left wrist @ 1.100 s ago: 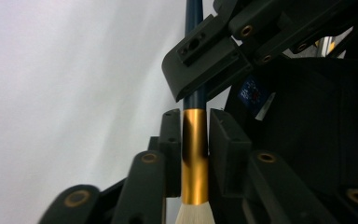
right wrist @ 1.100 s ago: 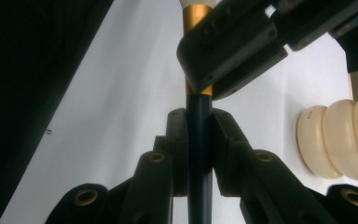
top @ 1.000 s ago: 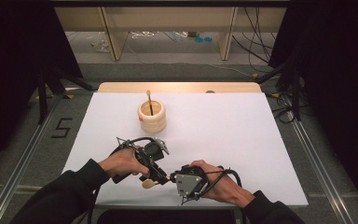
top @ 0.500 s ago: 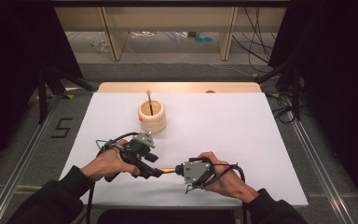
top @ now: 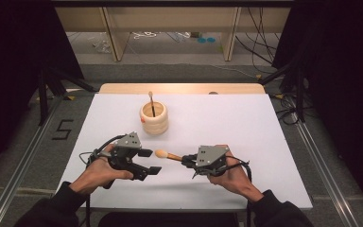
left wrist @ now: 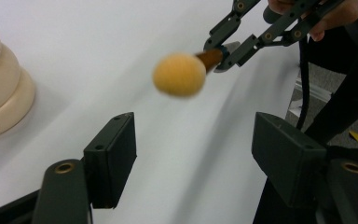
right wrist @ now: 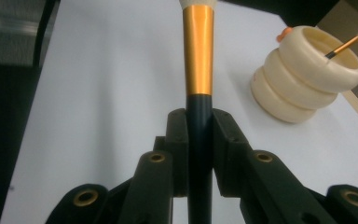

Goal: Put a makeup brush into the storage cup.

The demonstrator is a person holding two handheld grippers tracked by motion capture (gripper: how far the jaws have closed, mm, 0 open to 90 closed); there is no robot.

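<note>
A makeup brush with a round tan head (top: 161,153), a gold ferrule (right wrist: 198,56) and a dark handle is held level above the white table (top: 246,123). My right gripper (top: 186,161) is shut on the handle (right wrist: 199,126). The brush head (left wrist: 179,74) points at my left gripper (top: 149,161), whose jaws have just been opening and stand apart (left wrist: 193,140) with nothing between them, a short way from the head. A cream ribbed holder (top: 153,118) stands farther back with a thin brush (top: 151,101) leaning in it.
The holder (right wrist: 307,84) is beyond the grippers, left of the table's middle. A wooden strip (top: 179,88) runs along the far edge. Metal rails (top: 321,165) flank the table on both sides, and cables lie on the floor behind it.
The two hands have drawn apart, the left going left and the right going right. The left gripper's jaws have opened and let go of the brush, which stays in the right gripper.
</note>
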